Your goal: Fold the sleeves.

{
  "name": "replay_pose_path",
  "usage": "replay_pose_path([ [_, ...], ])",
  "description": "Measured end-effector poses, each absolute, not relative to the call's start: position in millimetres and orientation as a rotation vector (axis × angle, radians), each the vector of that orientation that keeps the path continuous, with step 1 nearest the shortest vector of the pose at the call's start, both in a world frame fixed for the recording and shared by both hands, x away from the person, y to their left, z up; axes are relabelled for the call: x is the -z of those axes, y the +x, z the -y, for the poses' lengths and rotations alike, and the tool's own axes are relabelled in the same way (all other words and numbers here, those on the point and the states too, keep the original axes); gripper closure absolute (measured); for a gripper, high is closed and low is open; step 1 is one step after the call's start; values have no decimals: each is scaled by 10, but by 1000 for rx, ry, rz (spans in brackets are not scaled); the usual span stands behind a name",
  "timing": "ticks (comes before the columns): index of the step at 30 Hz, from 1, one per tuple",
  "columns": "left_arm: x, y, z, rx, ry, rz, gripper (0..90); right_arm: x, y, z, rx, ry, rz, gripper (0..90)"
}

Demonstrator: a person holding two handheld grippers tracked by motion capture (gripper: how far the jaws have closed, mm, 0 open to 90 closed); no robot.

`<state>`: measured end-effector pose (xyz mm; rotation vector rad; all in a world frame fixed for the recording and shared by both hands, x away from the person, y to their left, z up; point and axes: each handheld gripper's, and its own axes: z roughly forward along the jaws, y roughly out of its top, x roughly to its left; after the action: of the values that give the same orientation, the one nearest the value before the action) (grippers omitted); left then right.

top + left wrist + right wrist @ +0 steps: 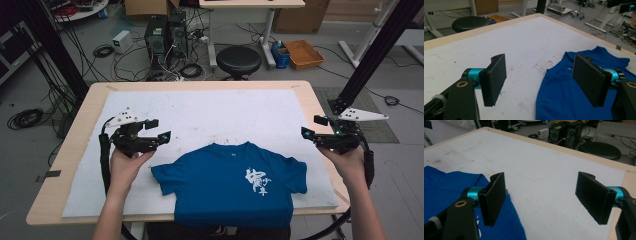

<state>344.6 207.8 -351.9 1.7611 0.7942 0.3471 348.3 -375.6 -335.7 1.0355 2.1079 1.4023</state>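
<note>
Worktop of pale wood carries a white mat that covers most of its top, smudged with small dark specks between the two claws. On the mat lies a blue T-shirt, spread flat with its chest up and its collar pointing away from the person; it sits between the claws and a little nearer the person than both, its hem hanging over the near edge and cut off at the bottom of the high view. A white print marks the chest on the side toward the right claw; its characters are too small to read.

Left claw hovers just beside the shirt's left sleeve, not touching it, jaws standing wide apart with nothing between them. In the left gripper view the shirt's collar and shoulder lie beyond and partly behind one black pad. Right claw hangs over the far right edge of the mat, near the other sleeve but clear of it, jaws likewise wide apart and empty.

Beyond the worktop, well past both claws, a black round stool stands on the floor. Farther right an orange crate sits with a blue box beside it; what either holds cannot be made out.
</note>
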Motion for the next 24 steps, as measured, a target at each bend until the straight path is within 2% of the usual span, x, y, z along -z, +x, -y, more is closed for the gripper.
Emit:
replay_pose_path([
  [8,3547,3471,-2060,-321,1784,-786,276,3358,3492,3775,-1402,1042,-2107,244],
  [15,3582,3432,-2078,-387,1805,-800,276,3359,3498,3782,-1402,1053,-2105,245],
  [20,3614,3357,-2124,-375,1812,-806,284,3356,3490,3802,-1403,1064,-2099,245],
  [22,3670,3300,-2177,-364,1825,-815,356,3373,3496,3830,-1397,1070,-2095,245],
  [24,3748,3249,-2245,-346,1825,-834,372,3378,3501,3837,-1398,1074,-2094,245],
])
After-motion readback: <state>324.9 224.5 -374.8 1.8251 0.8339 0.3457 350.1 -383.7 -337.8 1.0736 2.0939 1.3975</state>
